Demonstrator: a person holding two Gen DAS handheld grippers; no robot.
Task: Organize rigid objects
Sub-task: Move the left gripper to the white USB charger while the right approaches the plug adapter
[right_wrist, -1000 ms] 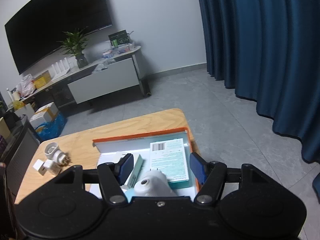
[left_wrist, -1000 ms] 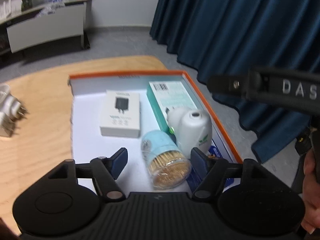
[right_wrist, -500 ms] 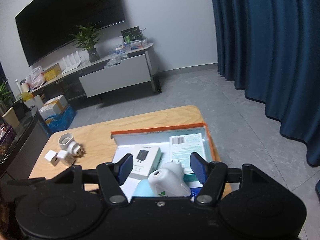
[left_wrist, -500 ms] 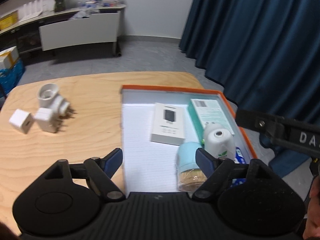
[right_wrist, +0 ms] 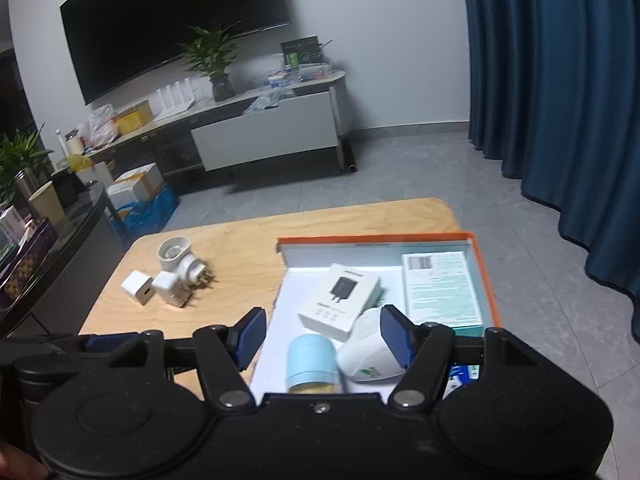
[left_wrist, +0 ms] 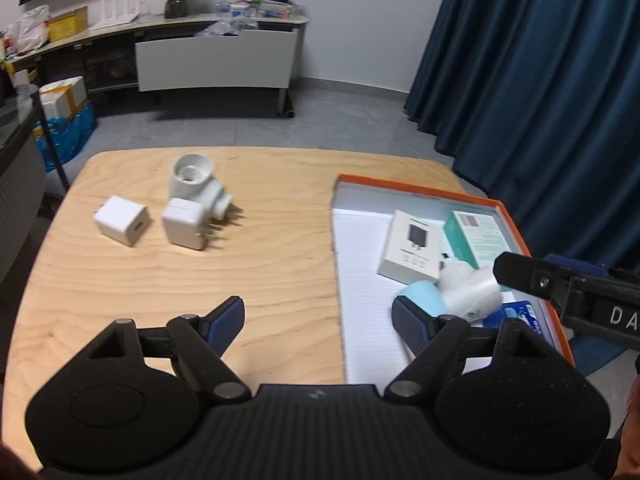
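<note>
While both grippers stay empty | wooden table [left_wrist: 168,280], grey floor, blue curtain [left_wrist: 540,100] | toothpick jar [right_wrist: 312,362] lies in orange-rimmed box [right_wrist: 376,238], long axis toward gripper | left gripper [left_wrist: 318,322] has just widened, right gripper [right_wrist: 322,334] released.

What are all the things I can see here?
table: 1, light wood.
tray: 1, orange rim, table's right side.
white plugs: 3, clustered on table, left.
charger box: 1, white, in tray.
teal box: 1, in tray, right.
toothpick jar: 1, pale blue lid, in tray.
white device: 1, beside jar.
blue packet: 1, tray corner.
left gripper: 1, black, jaws open, empty.
right gripper: 1, black, jaws open, empty.
</note>
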